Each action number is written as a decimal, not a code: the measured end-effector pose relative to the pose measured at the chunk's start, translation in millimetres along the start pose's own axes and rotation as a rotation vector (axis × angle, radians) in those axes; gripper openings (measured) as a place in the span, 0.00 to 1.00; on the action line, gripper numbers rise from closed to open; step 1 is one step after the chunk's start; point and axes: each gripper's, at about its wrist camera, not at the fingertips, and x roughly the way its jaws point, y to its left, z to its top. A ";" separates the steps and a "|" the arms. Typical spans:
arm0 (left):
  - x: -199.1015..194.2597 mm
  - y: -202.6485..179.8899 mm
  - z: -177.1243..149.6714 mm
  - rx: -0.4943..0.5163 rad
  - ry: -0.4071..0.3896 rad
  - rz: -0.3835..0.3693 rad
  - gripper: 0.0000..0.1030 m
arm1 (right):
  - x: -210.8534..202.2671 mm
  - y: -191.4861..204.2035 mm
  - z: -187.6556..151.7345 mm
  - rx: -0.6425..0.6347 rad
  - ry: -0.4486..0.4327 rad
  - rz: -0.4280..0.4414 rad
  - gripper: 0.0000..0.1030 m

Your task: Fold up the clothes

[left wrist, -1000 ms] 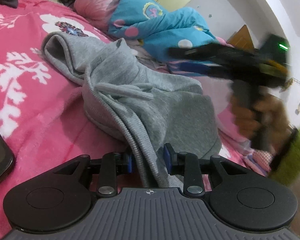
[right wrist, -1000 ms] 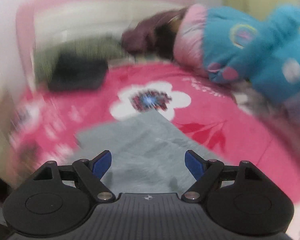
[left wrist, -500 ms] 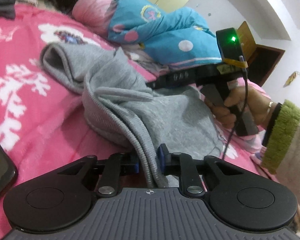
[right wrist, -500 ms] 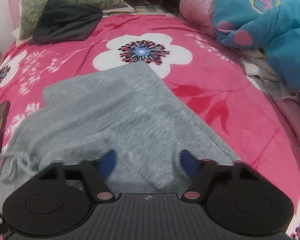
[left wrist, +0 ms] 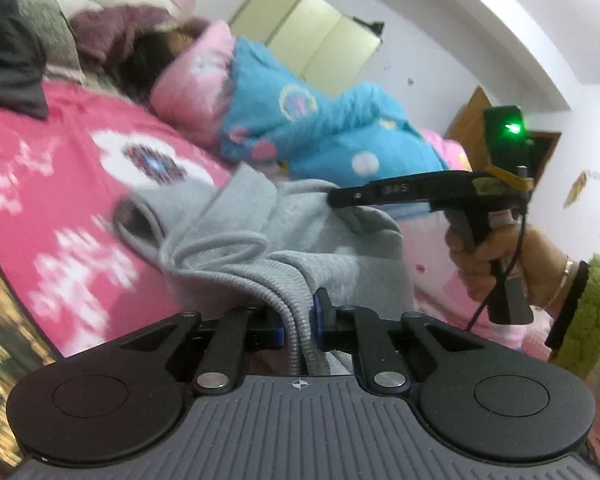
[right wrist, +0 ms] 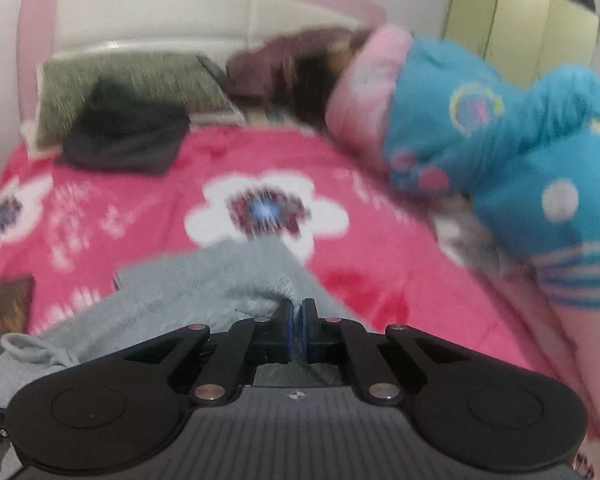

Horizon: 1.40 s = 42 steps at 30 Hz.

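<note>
item: grey sweatpants (left wrist: 308, 216), lying bunched on the pink floral blanket (left wrist: 60, 152), drawstring (left wrist: 220, 246) looping loose near the ribbed waistband (left wrist: 296, 308), one leg opening gaping toward the headboard side.
left gripper (left wrist: 298, 320): jaws clenching the ribbed waistband edge, cloth running down between the blue pads.
right gripper (right wrist: 298, 330): jaws pinching nearly together on a fold of the grey fabric, on the garment's far side from the left one; in the left view its black fingers are reaching over the cloth, a hand (left wrist: 488, 260) squeezing the handle.
handling note: both grips seeming set for lifting or spreading; keeping them level and pulling gently apart should be flattening wrinkles; watching the thin right pinch for slipping, and the drawstring for tucking under.
nearby: blue quilt (right wrist: 500, 136), dark garment (right wrist: 128, 132) on pillow.
</note>
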 end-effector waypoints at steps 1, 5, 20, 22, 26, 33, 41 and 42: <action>-4.1 4.9 8.1 -0.003 -0.017 0.008 0.11 | 0.7 4.7 9.4 0.001 -0.021 0.004 0.04; -16.4 28.1 47.5 0.019 -0.086 0.059 0.11 | 13.5 24.7 50.8 0.005 -0.107 0.020 0.03; 36.7 241.3 148.4 -0.222 0.034 0.314 0.11 | 212.9 134.4 142.7 0.071 -0.025 0.123 0.04; 39.4 254.6 147.9 -0.247 0.039 0.309 0.12 | 238.9 145.2 136.9 0.081 0.015 0.107 0.04; 41.6 266.1 145.9 -0.277 0.016 0.249 0.20 | 250.3 134.3 127.9 0.181 0.060 0.102 0.11; 12.4 274.4 147.1 -0.445 -0.066 0.137 0.69 | 190.2 71.4 117.9 0.400 -0.011 0.142 0.60; -20.9 257.6 149.5 -0.525 -0.187 0.144 0.70 | 22.6 -49.5 45.2 0.718 -0.129 0.124 0.63; -25.6 252.6 150.6 -0.516 -0.207 0.146 0.70 | -1.1 -62.6 33.1 0.749 -0.145 0.107 0.63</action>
